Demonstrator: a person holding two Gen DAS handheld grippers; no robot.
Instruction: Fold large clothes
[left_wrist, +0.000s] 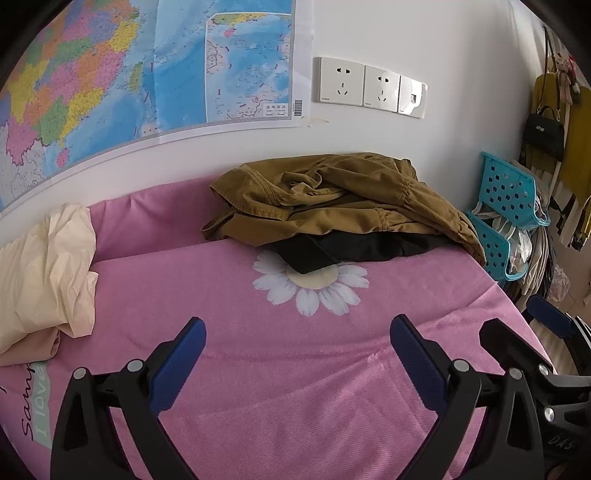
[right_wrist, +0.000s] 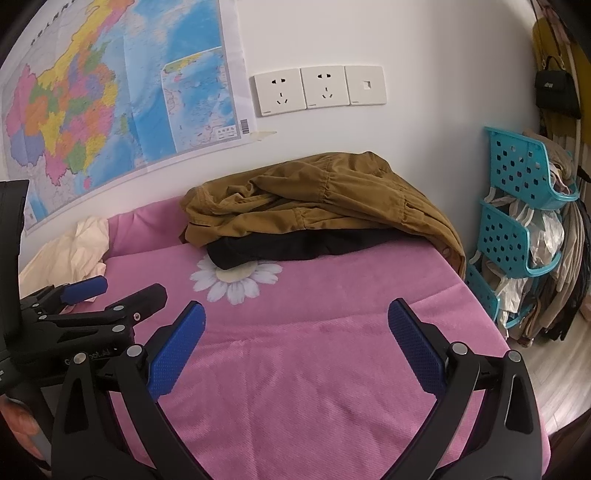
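left gripper (left_wrist: 297, 328) and right gripper (right_wrist: 295, 314) both spread wide, empty, above pink bedspread (left_wrist: 295, 387); brown jacket (left_wrist: 332, 199) heaped atop black garment (left_wrist: 351, 249), likely awaiting folding.

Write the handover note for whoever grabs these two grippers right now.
Left gripper: open, holding nothing, above the pink bedspread.
Right gripper: open, holding nothing, beside it.
Brown jacket: crumpled at the far edge by the wall, lying on a black garment that partly covers the daisy print.
Done: nothing folded.
Left: pull each garment forward, spread it flat, fold it.
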